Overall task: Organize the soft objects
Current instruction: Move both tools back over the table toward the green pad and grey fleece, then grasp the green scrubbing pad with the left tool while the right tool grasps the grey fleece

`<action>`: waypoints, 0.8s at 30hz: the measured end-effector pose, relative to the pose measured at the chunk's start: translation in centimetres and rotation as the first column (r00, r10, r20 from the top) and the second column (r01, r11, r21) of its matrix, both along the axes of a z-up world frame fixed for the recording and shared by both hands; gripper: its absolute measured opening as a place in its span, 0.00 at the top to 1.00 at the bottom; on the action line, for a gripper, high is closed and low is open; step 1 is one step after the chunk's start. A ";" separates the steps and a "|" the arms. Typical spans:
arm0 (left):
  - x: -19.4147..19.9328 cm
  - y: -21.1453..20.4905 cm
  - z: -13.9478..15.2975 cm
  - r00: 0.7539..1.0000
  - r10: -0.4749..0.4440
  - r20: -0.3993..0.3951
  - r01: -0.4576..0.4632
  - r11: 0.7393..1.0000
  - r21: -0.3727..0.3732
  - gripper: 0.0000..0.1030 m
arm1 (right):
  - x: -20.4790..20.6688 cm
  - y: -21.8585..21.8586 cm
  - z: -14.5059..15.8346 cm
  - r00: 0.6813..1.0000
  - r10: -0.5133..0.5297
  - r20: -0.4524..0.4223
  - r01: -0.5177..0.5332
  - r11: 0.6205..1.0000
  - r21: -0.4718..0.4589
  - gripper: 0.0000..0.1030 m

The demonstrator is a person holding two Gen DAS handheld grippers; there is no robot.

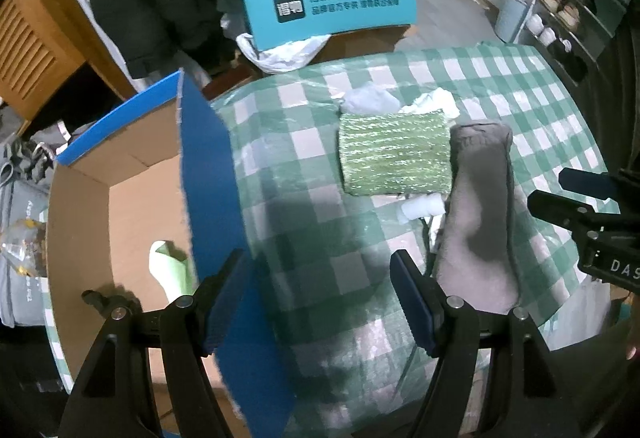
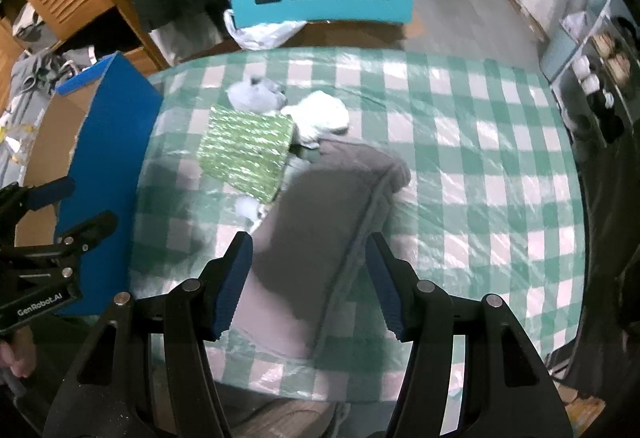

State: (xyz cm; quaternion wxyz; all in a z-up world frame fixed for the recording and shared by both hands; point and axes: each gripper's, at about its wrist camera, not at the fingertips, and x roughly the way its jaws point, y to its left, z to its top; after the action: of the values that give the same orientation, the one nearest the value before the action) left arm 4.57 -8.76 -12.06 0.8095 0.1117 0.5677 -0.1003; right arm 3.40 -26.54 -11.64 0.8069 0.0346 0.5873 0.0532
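Both tongs, left (image 1: 320, 302) and right (image 2: 310, 286), spread; green cloth (image 2: 248, 152) partly hides white items.

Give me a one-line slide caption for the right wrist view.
Open right gripper poised over a grey folded cloth on the checked table, green sponge and blue box beyond.

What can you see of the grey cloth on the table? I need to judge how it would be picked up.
The grey cloth is a soft, thick-looking folded piece, long and narrow, with a seam or fold edge along its length. It lies flat on the checked tablecloth, beside the green sponge pad, with white bits at their shared edge. The right gripper is open above its near end, not touching it.
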 end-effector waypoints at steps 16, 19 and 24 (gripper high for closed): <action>1.2 -2.1 -3.4 0.997 -0.021 -0.070 0.023 0.999 0.031 0.29 | 1.2 -1.2 -4.8 0.991 -0.075 -0.109 0.085 0.992 0.095 0.44; 1.3 -2.4 -4.0 0.996 -0.029 -0.078 0.033 0.999 0.042 0.28 | 1.7 -1.4 -5.6 0.987 -0.096 -0.128 0.113 0.985 0.127 0.44; 1.6 -2.4 -5.1 0.995 -0.029 -0.099 0.035 0.998 0.051 0.28 | 2.3 -0.9 -6.8 0.984 -0.104 -0.145 0.122 0.985 0.122 0.44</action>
State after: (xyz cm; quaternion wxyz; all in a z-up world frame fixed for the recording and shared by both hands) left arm 6.19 -11.16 -17.14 0.7756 0.1370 0.6074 -0.1036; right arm 5.70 -27.46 -18.44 0.7620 0.1242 0.6341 0.0429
